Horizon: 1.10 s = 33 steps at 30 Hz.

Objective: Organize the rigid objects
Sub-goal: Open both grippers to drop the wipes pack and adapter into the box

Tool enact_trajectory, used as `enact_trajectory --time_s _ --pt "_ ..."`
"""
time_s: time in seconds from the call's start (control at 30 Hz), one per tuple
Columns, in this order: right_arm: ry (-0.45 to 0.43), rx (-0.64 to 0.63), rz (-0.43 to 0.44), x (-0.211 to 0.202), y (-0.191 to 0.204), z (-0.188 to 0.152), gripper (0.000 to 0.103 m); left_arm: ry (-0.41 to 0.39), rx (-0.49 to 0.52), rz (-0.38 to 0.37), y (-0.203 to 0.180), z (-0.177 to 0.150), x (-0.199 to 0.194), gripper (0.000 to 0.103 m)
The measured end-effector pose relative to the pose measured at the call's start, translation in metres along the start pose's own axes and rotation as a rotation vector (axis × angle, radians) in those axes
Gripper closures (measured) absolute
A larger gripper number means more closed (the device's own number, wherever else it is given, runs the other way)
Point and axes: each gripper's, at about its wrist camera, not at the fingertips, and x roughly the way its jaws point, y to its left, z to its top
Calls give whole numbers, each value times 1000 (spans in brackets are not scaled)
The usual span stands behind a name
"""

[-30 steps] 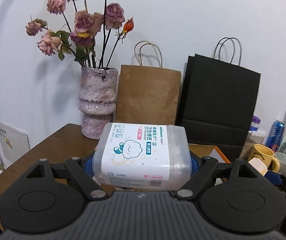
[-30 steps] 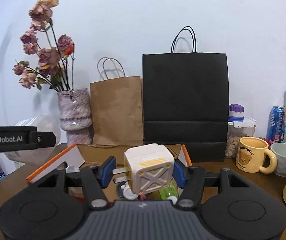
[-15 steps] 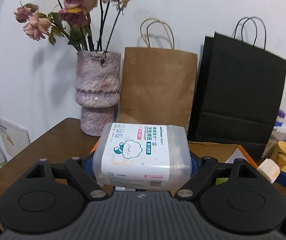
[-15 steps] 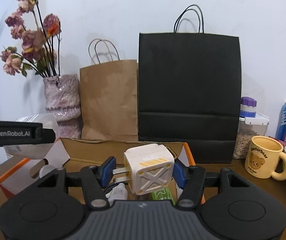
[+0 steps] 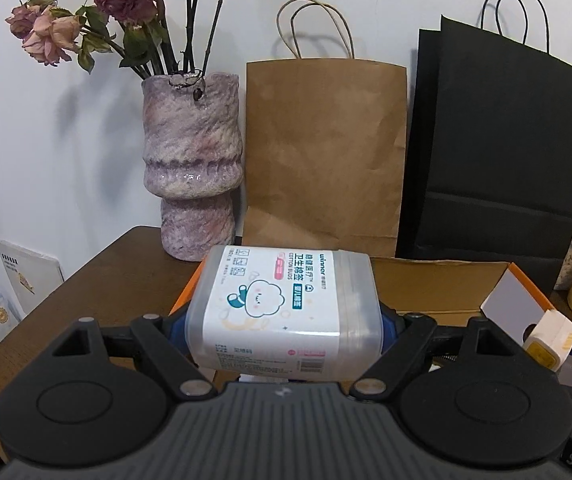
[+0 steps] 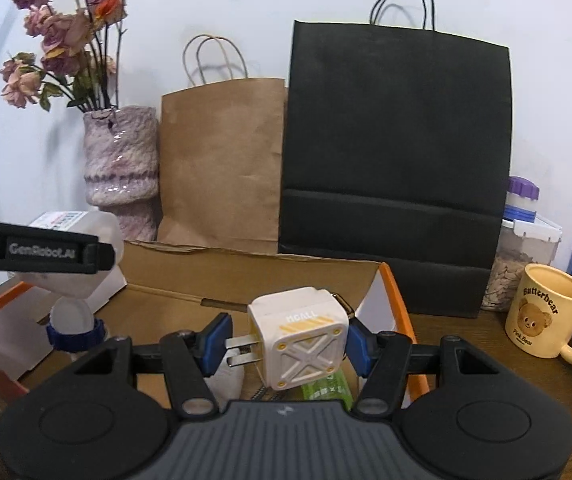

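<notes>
Cotton-bud box (image 5: 286, 312) sits crosswise in the left gripper (image 5: 284, 326), blue pads clamped on its two short ends, so the label faces up and the long body stays level. Beyond it lies the open carton (image 5: 437, 284), orange-edged, flaps out, on the brown table (image 5: 98, 280) near the vase (image 5: 194, 168) and two paper bags. The right gripper (image 6: 286, 344) pinches a white charger (image 6: 299, 336), one pad against the prongs on the left, the other on its flat right face (an awkward hold, likelier to twist than the box). Both loads hang above the carton's near edge, the charger over a green packet (image 6: 325, 390) already inside. My guess is both are headed into the carton, each held sideways so it can drop flat. A mug (image 6: 547, 316) stands clear to the right.
</notes>
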Motion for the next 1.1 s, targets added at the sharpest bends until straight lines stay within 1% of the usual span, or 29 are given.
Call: enact_trajectory --time_s 0.1,0.13,0.17,0.2,0.23,0.27,0.3,0.4,0.73,0.87,1.1 --pt "5 -8 5 0 2 -2 44 -5 11 0 -1 0 -3 17" --pt "10 -5 4 1 1 -2 44 -7 12 -7 -1 1 -4 11" --pt "11 1 8 1 1 -2 40 -10 13 -10 -1 1 -6 1" --pt "7 6 5 0 0 -2 27 -20 14 -6 -1 1 -8 0" --pt "-3 10 -4 -2 -1 -1 19 -29 15 -3 -1 1 -10 0" --pt "-16 13 -14 -3 -1 0 6 -34 14 -5 -1 1 -11 0" --pt "-29 17 -23 -5 -2 0 2 -32 10 -8 0 2 -11 0" --pt "-38 27 -25 -7 -5 2 0 -28 -1 -5 1 3 -11 0" --pt "-37 29 -39 -7 -6 2 0 -26 -10 -3 3 4 -13 0" --pt "-55 33 -57 -14 -7 3 0 -33 -24 -11 6 5 -20 0" --pt "-84 24 -62 -35 -9 3 0 -61 -40 -23 11 5 -41 0"
